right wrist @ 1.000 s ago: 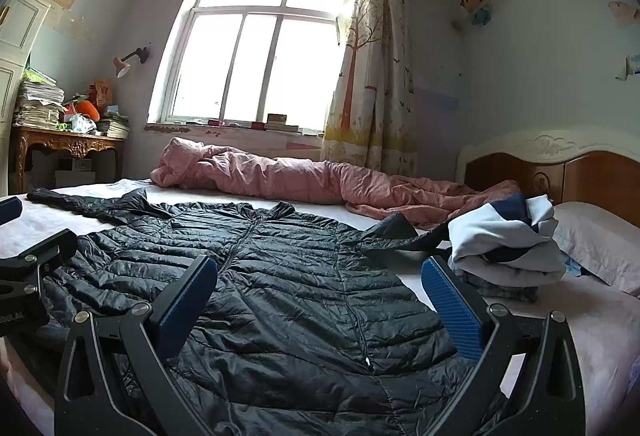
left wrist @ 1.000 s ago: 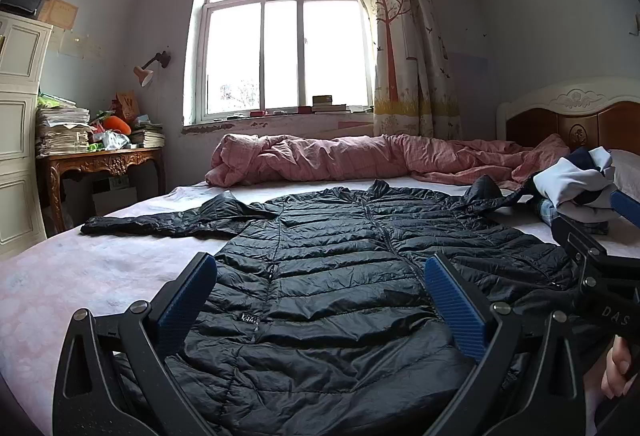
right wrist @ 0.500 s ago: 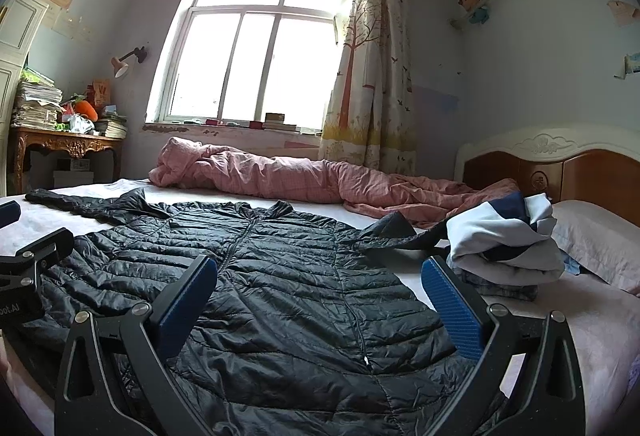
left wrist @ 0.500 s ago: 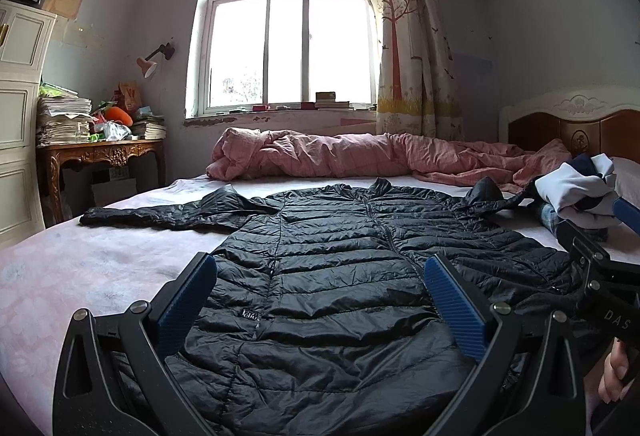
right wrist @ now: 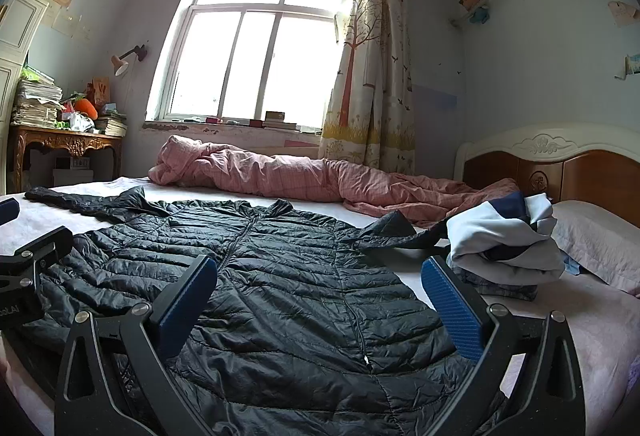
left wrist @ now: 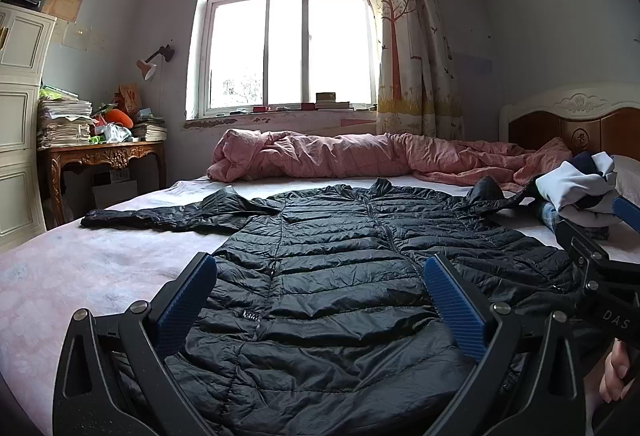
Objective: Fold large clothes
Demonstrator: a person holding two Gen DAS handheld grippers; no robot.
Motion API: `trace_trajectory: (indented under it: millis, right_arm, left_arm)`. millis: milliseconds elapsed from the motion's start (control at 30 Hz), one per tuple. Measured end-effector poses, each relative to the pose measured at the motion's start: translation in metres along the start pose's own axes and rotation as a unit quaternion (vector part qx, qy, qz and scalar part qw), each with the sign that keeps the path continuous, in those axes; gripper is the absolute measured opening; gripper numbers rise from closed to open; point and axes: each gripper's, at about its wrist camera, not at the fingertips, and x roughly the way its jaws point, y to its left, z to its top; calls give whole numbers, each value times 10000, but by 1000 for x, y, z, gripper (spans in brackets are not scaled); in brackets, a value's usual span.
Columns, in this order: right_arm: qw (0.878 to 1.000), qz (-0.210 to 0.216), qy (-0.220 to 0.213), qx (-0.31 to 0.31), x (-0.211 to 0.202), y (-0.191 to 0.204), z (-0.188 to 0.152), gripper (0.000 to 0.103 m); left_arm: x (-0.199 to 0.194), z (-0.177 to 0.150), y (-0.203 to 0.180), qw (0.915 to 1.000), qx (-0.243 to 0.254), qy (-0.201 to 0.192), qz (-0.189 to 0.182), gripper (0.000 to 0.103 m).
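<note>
A: Left wrist view, item one: your left gripper [left wrist: 320,292], jaws spread wide, empty, over the hem of the black puffer jacket [left wrist: 340,268] lying flat on the bed [left wrist: 80,268].

B: Right gripper [right wrist: 318,292]?

A: Likewise spread, gripping nothing. Beside the jacket's right sleeve you have a clothes pile [right wrist: 508,240]; beyond the collar, a pink quilt [right wrist: 280,176].
</note>
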Motion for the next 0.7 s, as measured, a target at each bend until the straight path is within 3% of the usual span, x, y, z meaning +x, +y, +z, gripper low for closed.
trace_trajectory:
  millis: [700]
  right_arm:
    - [10000, -30, 65, -43, 3, -2, -2, 103]
  left_arm:
    - [0, 3, 5, 10000, -68, 16, -46, 103]
